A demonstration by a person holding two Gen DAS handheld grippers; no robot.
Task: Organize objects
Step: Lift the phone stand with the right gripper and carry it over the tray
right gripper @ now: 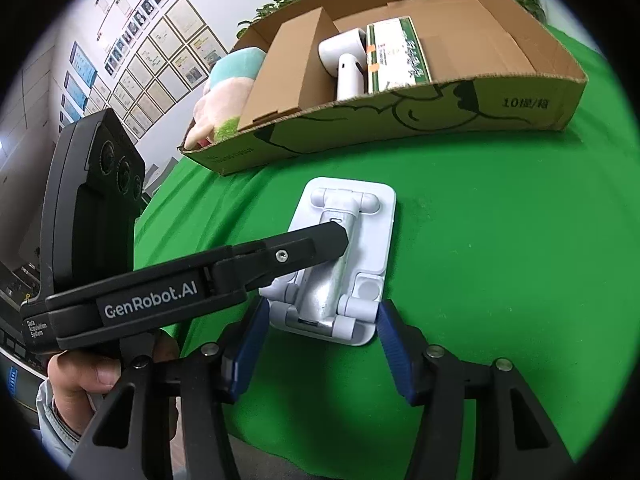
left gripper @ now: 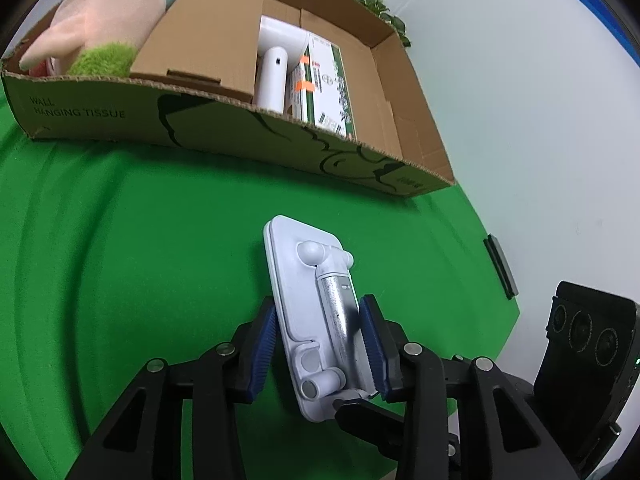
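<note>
A white folding phone stand (left gripper: 316, 316) with a silver arm lies on the green cloth. My left gripper (left gripper: 320, 344) is shut on the phone stand, its blue pads pressing both long sides. In the right wrist view the stand (right gripper: 340, 256) lies just ahead of my right gripper (right gripper: 320, 344), which is open with its pads on either side of the stand's near end, not touching it. The left gripper's black finger (right gripper: 280, 258) crosses over the stand from the left.
An open cardboard box (left gripper: 240, 128) stands beyond the stand, also in the right wrist view (right gripper: 400, 120). It holds a plush toy (left gripper: 100, 24), a white device (left gripper: 276, 68) and a green-and-white carton (left gripper: 328, 84). A white wall (left gripper: 520, 120) rises at the right.
</note>
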